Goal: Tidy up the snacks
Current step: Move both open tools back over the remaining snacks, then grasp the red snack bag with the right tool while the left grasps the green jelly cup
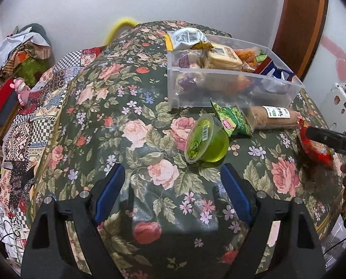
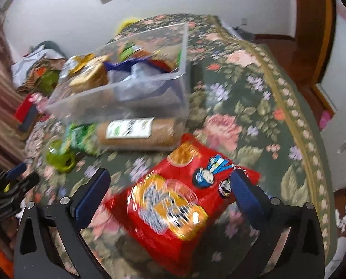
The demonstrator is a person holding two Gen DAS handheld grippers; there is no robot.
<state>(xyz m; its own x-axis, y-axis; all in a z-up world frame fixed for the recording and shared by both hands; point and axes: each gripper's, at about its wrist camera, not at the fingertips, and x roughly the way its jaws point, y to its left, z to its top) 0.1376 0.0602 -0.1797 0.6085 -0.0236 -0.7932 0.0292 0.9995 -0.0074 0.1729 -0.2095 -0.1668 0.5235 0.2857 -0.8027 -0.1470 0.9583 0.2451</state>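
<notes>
Clear plastic bin approx half full; both my claws gape empty, right gripper straddling red crinkly snack bag, left gripper nr green jelly cup.

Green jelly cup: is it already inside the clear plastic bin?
No, the green jelly cup lies tipped on the floral tablecloth, in front of the clear plastic bin.

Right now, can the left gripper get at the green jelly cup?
Probably yes. The left gripper is open with nothing between its jaws, and the green jelly cup lies on its side just ahead on the tablecloth, nothing in between.
</notes>
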